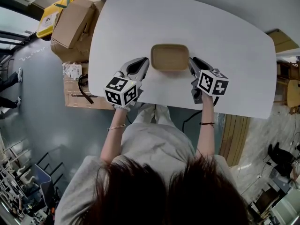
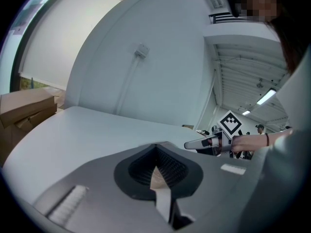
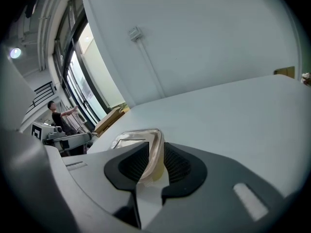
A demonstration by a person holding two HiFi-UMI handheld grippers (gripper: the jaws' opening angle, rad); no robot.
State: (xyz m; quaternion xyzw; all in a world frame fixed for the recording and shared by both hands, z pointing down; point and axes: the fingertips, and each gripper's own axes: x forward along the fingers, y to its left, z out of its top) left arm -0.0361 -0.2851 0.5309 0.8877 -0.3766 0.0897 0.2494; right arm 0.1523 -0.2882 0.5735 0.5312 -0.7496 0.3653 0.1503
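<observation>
Left tongs [image 1: 145, 64], right tongs [image 1: 192, 65], clamping tan tray [image 1: 169, 56]

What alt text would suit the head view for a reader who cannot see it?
Seen from above, a person's left gripper and right gripper clamp opposite ends of a tan container over a white table. Cardboard boxes stand left of it.

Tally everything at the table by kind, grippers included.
Tray: 1
Grippers: 2, the left gripper and the right gripper, each shut on the tray's rim
Total: 3
</observation>
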